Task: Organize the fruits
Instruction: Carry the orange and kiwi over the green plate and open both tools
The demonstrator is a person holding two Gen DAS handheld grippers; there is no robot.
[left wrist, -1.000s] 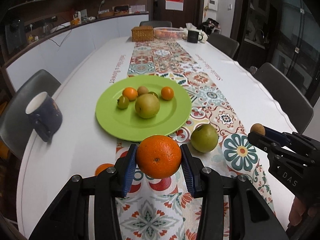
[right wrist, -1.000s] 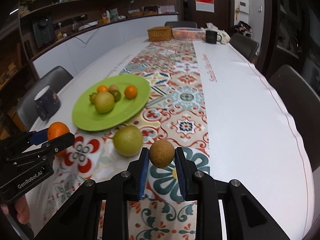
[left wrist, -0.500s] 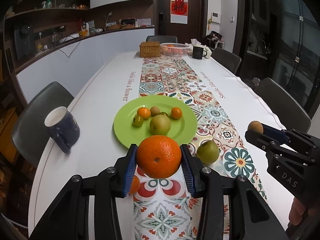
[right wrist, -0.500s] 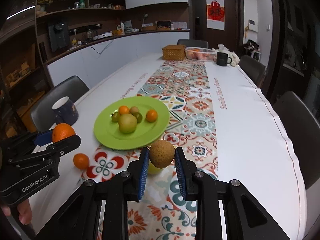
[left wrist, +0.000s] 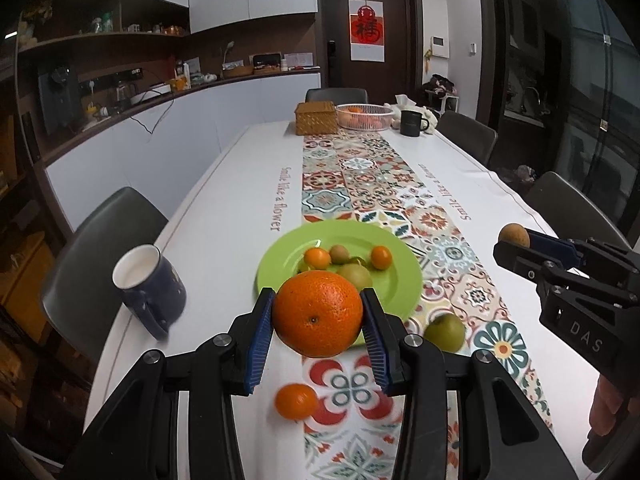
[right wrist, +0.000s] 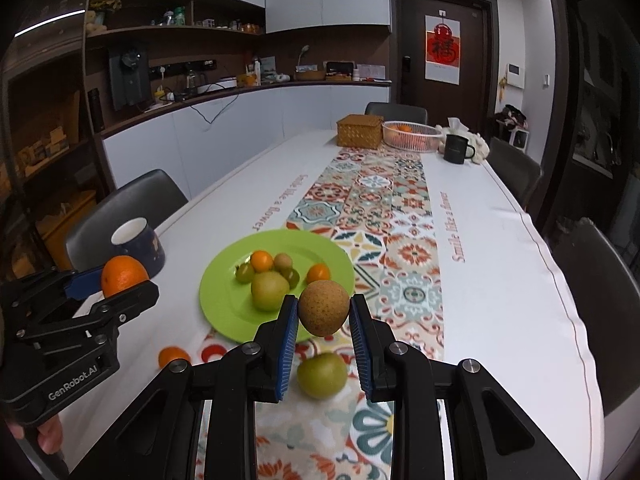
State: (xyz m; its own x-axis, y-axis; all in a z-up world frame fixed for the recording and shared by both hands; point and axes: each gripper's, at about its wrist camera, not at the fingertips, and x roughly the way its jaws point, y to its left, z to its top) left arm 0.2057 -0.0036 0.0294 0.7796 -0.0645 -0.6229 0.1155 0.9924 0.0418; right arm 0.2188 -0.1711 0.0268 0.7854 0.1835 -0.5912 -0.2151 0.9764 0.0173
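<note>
Mug left of plate

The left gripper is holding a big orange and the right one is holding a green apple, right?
Not quite. The right gripper holds a brown, speckled round fruit, as the right wrist view shows; the green apple lies on the table runner. The left gripper does hold the big orange.

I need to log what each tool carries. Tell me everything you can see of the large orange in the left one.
The large orange is round, bright orange, with dimpled, slightly glossy peel and a small dark stem scar facing the camera. It looks whole and unpeeled. The left tool is shut on it: the blue ribbed pads press its two sides. It hangs in the air above the patterned table runner, near the green plate, touching only the pads.
</note>
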